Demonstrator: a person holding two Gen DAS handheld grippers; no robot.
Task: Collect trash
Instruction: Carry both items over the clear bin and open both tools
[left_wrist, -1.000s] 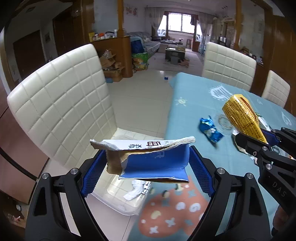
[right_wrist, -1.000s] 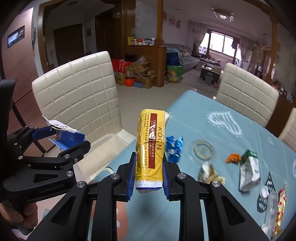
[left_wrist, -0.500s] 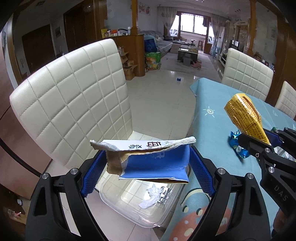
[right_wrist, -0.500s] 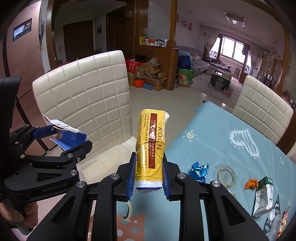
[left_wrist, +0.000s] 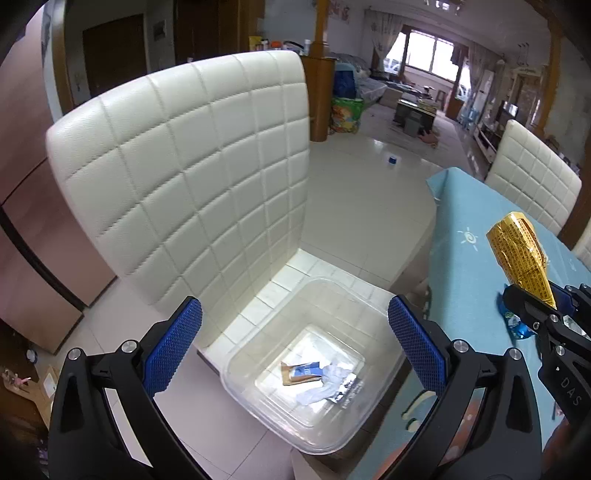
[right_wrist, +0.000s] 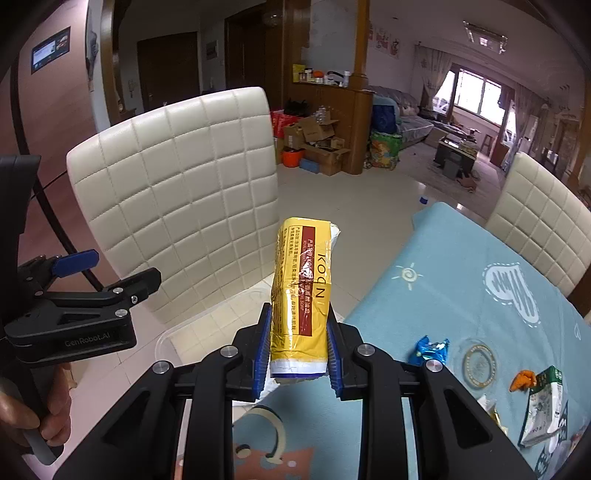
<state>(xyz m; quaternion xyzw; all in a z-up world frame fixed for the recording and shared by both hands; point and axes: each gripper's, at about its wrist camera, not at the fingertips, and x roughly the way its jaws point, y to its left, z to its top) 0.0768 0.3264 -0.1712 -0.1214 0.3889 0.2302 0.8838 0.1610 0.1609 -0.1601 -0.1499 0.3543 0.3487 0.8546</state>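
Left gripper (left_wrist: 294, 325): your jaws had just been opening and stood wide, nothing between them, above the bin (left_wrist: 258, 354).
Carton (left_wrist: 301, 373): it lay on the bin's floor beside a white tissue (left_wrist: 327, 384), so that drop looked done.
Right gripper (right_wrist: 298, 350): you held it clamped on the yellow pack (right_wrist: 301, 288), upright, at the edge of the table (right_wrist: 461, 280).
Step in hand: judged, dropping the pack was next; you would have done well to carry it fully past the bin's rim before letting go, since a tall pack could tip out over a low wall.
Left view only: the bin's inside and its contents, on the chair (left_wrist: 192, 177).
Right view only: the trash left on the table, a blue wrapper (right_wrist: 430, 349), an orange scrap (right_wrist: 522, 378), a green-white pouch (right_wrist: 543, 406).
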